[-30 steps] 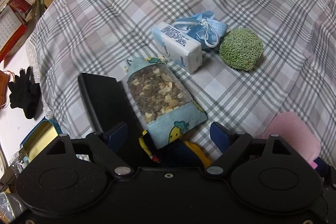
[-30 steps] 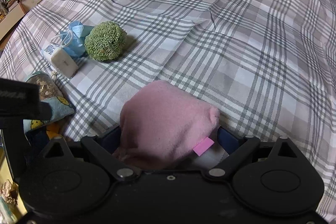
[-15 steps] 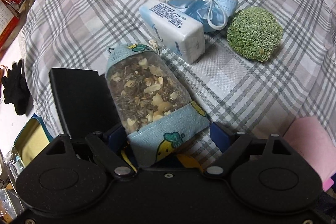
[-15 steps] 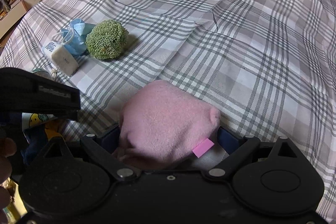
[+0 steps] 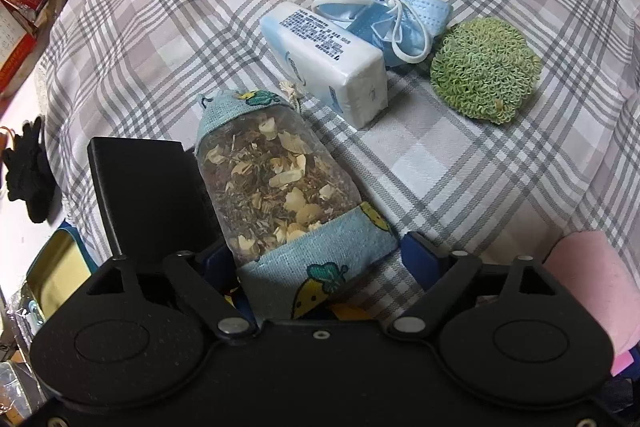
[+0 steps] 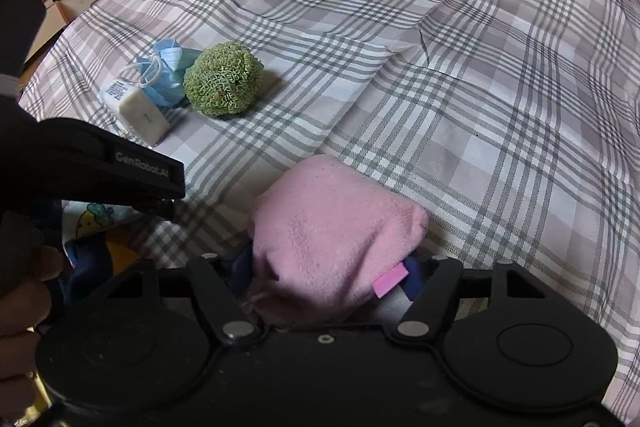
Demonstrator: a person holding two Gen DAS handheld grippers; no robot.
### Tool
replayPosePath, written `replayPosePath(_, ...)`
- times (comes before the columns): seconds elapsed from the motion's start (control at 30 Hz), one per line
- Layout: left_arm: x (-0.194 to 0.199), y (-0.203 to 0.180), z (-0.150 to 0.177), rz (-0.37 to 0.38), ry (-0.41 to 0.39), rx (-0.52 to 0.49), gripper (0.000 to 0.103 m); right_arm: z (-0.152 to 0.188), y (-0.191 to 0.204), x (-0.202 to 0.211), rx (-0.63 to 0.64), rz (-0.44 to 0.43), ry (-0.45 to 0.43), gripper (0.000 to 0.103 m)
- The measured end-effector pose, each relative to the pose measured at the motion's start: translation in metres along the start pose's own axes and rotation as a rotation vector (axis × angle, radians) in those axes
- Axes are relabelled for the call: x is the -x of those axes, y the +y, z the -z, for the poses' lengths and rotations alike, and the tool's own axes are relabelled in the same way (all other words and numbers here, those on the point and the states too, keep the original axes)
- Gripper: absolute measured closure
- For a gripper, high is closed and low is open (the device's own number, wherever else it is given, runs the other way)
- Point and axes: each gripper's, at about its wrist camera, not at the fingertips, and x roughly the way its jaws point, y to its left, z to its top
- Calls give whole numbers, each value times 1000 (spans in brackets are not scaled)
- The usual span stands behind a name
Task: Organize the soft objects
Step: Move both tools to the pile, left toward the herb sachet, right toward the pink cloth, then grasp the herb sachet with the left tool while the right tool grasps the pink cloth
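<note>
The left gripper (image 5: 320, 259) is open wide, with the see-through herb bag (image 5: 276, 187) lying between its fingers on the checked blanket (image 5: 460, 163) (neither finger clearly presses it). Just past the bag sit a white tissue pack (image 5: 328, 63), a blue face mask (image 5: 396, 15) and a green scrubby ball (image 5: 486, 69). The right gripper (image 6: 332, 271) is closed on a pink soft pouch (image 6: 332, 227).
</note>
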Motion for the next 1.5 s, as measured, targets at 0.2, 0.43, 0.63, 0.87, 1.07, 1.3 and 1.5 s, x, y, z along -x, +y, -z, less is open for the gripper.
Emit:
replayPosePath(0.2, 0, -5, -1, -6, 11, 14, 16, 1, -6, 2, -22, -28, -14, 40)
replayPosePath(0.43, 13, 0, -10, 66, 5, 25, 67, 1, -10, 4, -38, -48, -30, 41)
replayPosePath(0.63, 20, 5, -13, 91, -10, 37, 70, 1, -16, 7, -58, -41, -58, 42)
replayPosePath(0.87, 30, 0, -15, 104, -31, 21, 71, 1, -24, 8, -89, -49, -68, 43)
replayPosePath(1.07, 57, 1, -12, 137, -77, 13, 71, 0, -27, 9, -99, -36, -82, 43)
replayPosePath(1.3, 91, 13, 4, 167, -133, -4, 71, 1, -26, 8, -98, -30, -86, 43)
replayPosePath(1.5, 115, 37, 31, 173, -165, -9, 71, 1, -21, 8, -84, -12, -100, 43)
